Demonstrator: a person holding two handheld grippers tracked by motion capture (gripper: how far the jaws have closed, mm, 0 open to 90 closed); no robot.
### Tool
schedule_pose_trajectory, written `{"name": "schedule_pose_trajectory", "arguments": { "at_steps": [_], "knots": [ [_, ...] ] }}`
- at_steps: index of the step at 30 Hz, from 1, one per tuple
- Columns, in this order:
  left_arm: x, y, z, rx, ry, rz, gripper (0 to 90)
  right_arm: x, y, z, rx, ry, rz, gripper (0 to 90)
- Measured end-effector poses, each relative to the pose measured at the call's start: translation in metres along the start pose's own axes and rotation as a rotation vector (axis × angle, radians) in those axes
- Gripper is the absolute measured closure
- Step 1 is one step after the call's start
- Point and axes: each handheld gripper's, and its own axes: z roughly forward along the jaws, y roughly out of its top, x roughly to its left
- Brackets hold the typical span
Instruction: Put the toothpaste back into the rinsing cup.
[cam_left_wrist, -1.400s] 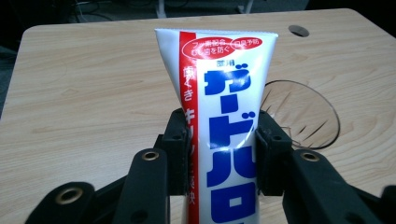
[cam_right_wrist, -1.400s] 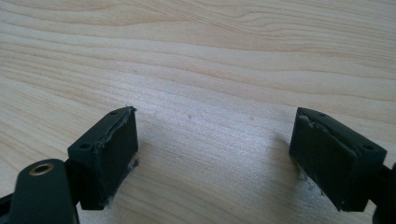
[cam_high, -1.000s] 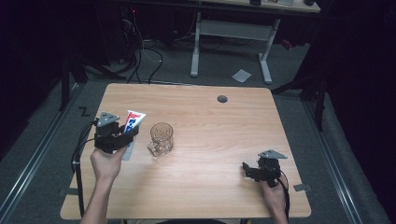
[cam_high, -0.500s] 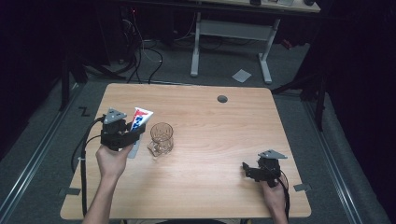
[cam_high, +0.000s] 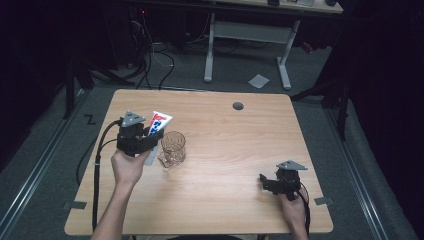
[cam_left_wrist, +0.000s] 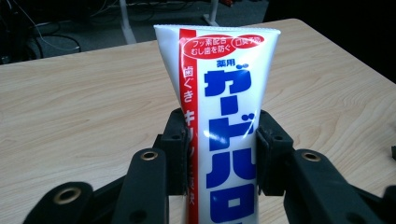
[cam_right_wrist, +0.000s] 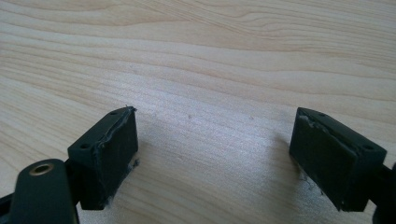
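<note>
Where the left claw (cam_left_wrist: 215, 140) grips it, the toothpaste tube (cam_left_wrist: 219, 116) shows white, red-striped, blue-lettered.

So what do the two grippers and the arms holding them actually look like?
Both grippers, left gripper and right gripper, are black, with two blocky jaws ending in flat dark pads. Each has a grey three-cornered plate on top. A black cable trails from the left one. The forearms are bare, no sleeves.

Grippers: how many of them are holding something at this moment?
1. The left gripper is shut on the toothpaste tube, beside the glass mug; the right gripper is open over bare table.
</note>
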Motion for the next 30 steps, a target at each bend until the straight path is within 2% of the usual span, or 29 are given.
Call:
{"name": "schedule_pose_trajectory", "arguments": {
  "at_steps": [14,19,23,28,30],
  "knots": [
    [-0.007,0.015,0.017,0.013,-0.007,0.025,62.4,0.0,0.0,0.0,0.001,0.001,-0.001,15.1],
    [-0.006,0.019,0.022,0.002,-0.019,0.01,62.3,0.0,0.0,0.0,0.001,0.001,0.002,15.1],
    [-0.011,0.023,0.028,0.013,0.005,0.043,62.2,0.0,0.0,0.0,0.0,0.001,-0.001,15.1],
    [-0.014,0.027,0.034,0.021,0.006,0.059,62.0,0.0,0.0,0.0,0.001,0.001,0.0,15.1],
    [-0.014,0.028,0.038,0.019,-0.001,0.051,62.0,0.0,0.0,0.0,0.001,0.001,0.0,15.1]
  ]
}}
